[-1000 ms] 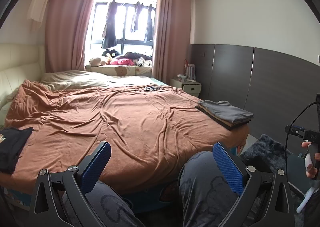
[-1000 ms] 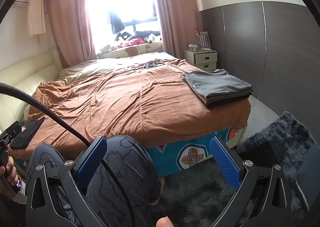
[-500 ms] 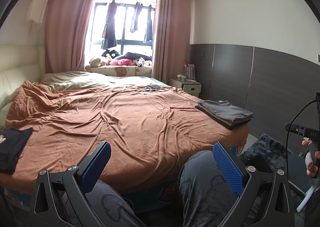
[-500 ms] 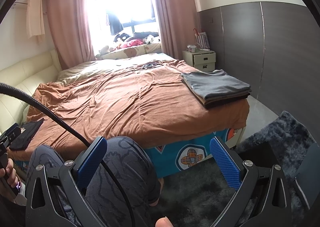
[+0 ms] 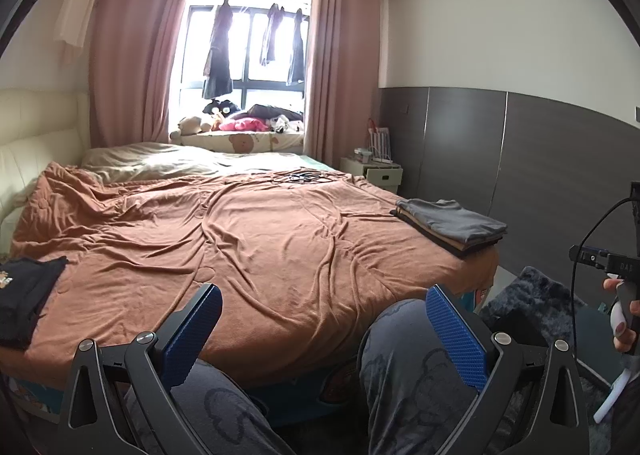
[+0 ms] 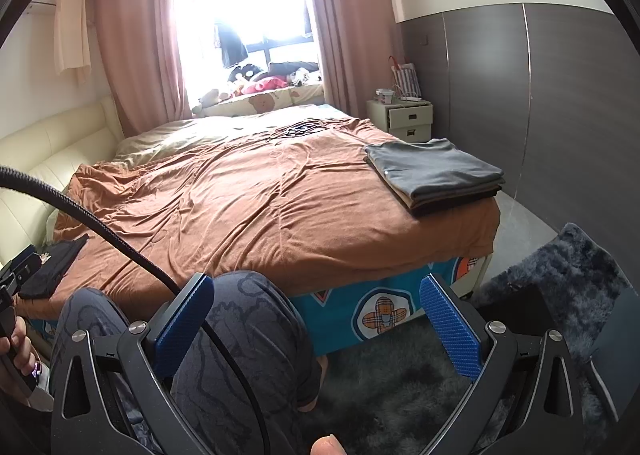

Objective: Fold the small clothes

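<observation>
Both tools idle above the knees; no garment in hand yet.

Left tool (image 5: 320, 331) and right tool (image 6: 316, 319): blue-padded fingers spread wide apart, nothing between them, both held low over the person's grey patterned trousers (image 5: 404, 371). Black unfolded garment with a small printed motif (image 5: 24, 295) lies at the near left edge of the rust-brown bedspread (image 5: 260, 247); stack of folded grey and brown clothes (image 6: 436, 175) sits at the right corner, well apart. Judgement: next comes the pick. Approach the black garment low, pinch one layer at a shoulder or hem corner with each tool, drag it flat to the open middle before creasing.
</observation>
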